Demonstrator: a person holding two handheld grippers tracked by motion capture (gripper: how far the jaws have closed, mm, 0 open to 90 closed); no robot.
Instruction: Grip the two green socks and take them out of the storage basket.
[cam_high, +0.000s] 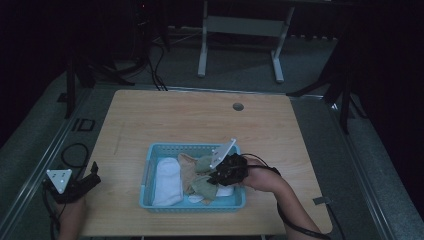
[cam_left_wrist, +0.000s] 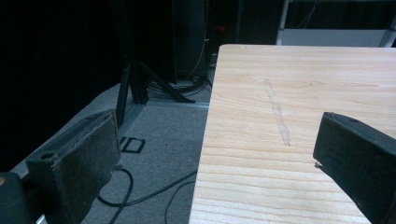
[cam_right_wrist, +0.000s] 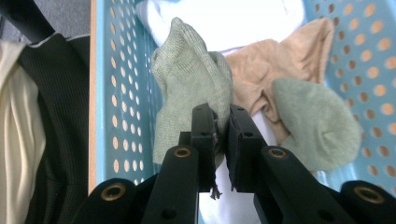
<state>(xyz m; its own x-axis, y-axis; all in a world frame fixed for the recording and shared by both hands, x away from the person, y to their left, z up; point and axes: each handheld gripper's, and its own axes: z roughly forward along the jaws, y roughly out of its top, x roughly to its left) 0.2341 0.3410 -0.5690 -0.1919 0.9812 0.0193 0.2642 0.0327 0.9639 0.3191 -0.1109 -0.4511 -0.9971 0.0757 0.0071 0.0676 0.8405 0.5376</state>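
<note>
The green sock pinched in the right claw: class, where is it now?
In the right gripper view, the green sock hangs from the right claw over the blue basket, beside the tan sock and a second green sock.

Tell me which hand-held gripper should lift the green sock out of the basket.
Right. The right hand-held gripper is already shut on the green sock over the blue basket; the left hand-held gripper sits open at the table's edge.

Each hand carries a black tool: the left tool (cam_high: 75, 187) at the lower left of the high view, the right tool (cam_high: 227, 170) near the centre. Both bear a grey three-cornered plate and a black trailing cable. The right tool's jaw arms show brass-ringed holes; the left tool's pads look flat, dark and rough-edged.
</note>
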